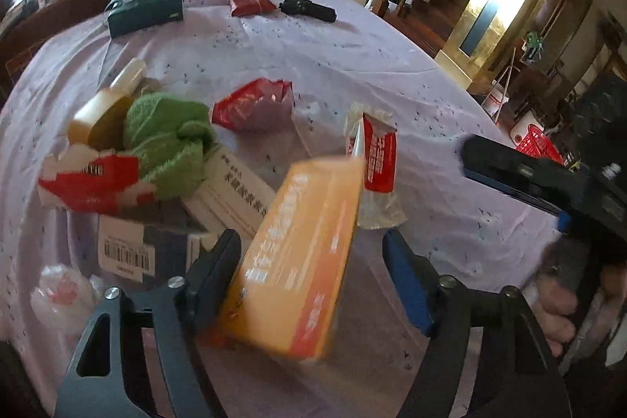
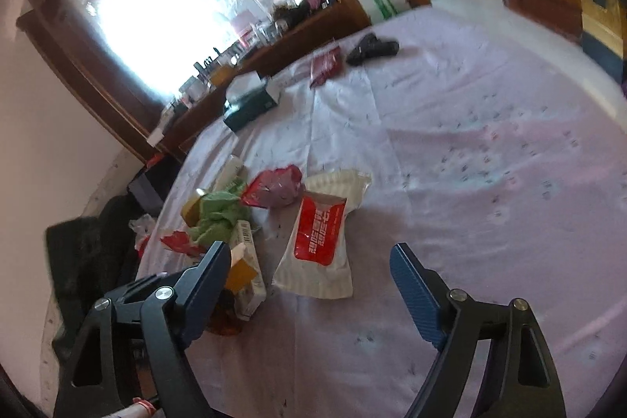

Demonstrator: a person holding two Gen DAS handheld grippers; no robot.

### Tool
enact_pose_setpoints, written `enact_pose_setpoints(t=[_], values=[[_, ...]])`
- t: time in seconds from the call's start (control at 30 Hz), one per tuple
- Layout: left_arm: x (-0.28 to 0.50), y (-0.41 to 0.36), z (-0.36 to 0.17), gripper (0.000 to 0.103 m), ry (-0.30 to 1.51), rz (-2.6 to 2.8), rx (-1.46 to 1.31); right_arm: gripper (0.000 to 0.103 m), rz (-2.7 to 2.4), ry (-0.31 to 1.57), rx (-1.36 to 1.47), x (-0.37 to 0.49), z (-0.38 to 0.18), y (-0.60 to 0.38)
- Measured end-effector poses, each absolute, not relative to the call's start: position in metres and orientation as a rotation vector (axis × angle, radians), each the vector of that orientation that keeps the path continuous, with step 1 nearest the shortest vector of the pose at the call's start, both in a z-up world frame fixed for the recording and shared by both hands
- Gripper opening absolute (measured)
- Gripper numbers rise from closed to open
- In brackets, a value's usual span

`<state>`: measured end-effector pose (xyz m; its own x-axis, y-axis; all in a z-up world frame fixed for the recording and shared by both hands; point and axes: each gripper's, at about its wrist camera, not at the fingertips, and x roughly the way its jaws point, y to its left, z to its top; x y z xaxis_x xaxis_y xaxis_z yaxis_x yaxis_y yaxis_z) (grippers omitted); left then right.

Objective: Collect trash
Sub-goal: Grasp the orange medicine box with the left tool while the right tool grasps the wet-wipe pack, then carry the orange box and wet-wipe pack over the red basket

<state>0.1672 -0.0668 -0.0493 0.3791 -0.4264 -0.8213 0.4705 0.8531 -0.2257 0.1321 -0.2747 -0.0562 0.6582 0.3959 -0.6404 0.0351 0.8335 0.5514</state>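
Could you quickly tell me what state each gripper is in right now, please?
Left gripper: open; the orange box sits between its fingers, not visibly clamped.
Right gripper: open, holding nothing, above the white and red packet.

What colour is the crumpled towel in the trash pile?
Green; the crumpled terry towel shows best in the left wrist view.

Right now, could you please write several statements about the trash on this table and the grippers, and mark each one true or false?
1. An orange box sits between the left gripper fingers. True.
2. The green cloth lies alone at the far edge of the table. False: it lies in the near pile, against the red-and-white carton.
3. The right gripper is clamped on the white-and-red pouch. False: its jaws stand apart, holding nothing.
4. A dark green tissue box sits at the far side. True.
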Motion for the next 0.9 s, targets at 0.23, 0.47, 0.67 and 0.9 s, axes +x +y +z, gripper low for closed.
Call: enact_pose_setpoints(t=[0.23,0.47,0.67,0.9], values=[[0.161,-0.048,-0.057,0.047,1.054,-0.537,-0.074,0.077,0.199,0.944,0.607,0.174,-0.088,-0.263],[0.149,-0.035,-0.043,0.047,1.003,-0.537,-0.184,0.049,0.205,1.008,0.631,0.196,-0.113,-0.256],[0.126,-0.037,-0.019,0.047,0.931,-0.516,-0.205,0.039,0.221,0.949,0.642,0.169,-0.099,-0.268],[0.084,-0.065,0.011,0.048,0.831,-0.441,-0.125,0.039,0.216,0.804,0.591,0.102,-0.050,-0.290]])
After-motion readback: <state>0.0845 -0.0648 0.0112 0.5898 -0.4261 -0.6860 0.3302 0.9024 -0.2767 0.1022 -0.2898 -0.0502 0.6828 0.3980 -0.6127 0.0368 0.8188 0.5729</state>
